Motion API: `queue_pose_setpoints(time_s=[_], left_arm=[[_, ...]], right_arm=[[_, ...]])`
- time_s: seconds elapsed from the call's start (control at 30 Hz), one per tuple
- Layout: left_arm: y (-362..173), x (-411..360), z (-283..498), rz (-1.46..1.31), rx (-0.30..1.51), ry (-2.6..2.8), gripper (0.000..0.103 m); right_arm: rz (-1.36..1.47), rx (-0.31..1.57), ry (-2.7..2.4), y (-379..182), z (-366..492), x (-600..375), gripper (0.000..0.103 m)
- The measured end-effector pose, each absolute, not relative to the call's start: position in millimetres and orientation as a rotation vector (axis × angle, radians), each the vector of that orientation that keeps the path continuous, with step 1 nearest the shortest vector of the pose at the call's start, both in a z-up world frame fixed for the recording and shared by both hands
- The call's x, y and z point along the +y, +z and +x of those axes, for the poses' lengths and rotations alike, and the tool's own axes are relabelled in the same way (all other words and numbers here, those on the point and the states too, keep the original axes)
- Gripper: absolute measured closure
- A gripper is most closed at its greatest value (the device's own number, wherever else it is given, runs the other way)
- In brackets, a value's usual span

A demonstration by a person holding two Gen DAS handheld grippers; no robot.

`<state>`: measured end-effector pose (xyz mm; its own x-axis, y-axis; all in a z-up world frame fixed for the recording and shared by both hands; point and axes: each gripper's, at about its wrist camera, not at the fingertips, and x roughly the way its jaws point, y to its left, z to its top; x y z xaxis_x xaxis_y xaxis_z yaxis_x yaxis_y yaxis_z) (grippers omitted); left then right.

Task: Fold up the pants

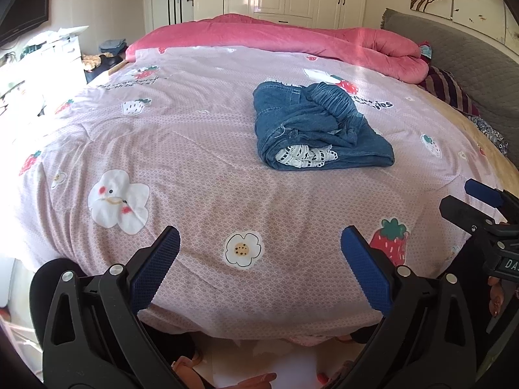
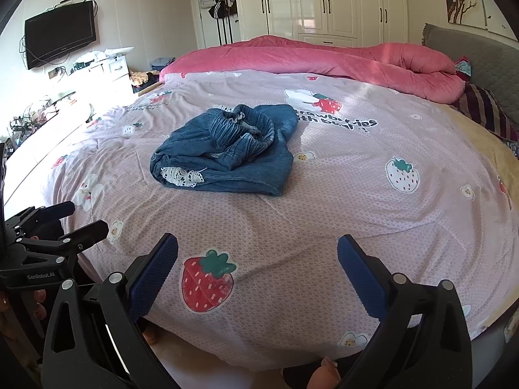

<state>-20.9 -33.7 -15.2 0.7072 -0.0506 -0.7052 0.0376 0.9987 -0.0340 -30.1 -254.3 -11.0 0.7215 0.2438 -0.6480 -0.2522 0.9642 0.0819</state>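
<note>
Ahead of my left hand-held gripper (image 1: 259, 259) and a little to its right lie the pants (image 1: 319, 126) — blue denim, bunched in a loose heap on the bed (image 1: 194, 149), well apart from my fingertips. My left hand-held gripper is released, its blue pads (image 1: 155, 269) spread wide over the near edge of the pink patterned bedspread with nothing between them. A white flower print sits on the cover just between the two pads.

My right hand-held gripper (image 2: 258, 269) is released too, its pads (image 2: 360, 278) wide apart and holding nothing, hovering over a red strawberry print (image 2: 207, 283) at the near edge of the bed. From it the pants (image 2: 227, 149) lie ahead and slightly to the left, the gathered elastic waistband on top and a strip of white lace trim (image 2: 181, 175) showing at the near side of the heap.

Beyond the pants, at the far side of the bed, a pink quilt (image 2: 324, 58) is rolled back — past it stand white wardrobes (image 2: 324, 3). Each gripper shows at the edge of the other's view, near one another at the bed's near edge.
</note>
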Motion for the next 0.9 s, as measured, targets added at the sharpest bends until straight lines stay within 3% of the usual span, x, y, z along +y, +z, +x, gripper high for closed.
queue_pose_setpoints(time_s=[0.63, 0.9], left_arm=[[-3.9, -12.1, 4.5, -0.07, 0.77, -0.08, 0.01], [-9.3, 109.1, 128.9, -0.083, 0.86, 0.183, 0.01]], right_arm=[[0.054, 0.735, 0.134, -28.4, 4.6, -302.6, 0.005], [0.037, 0.739, -0.22, -18.2, 105.7, -427.6, 0.005]])
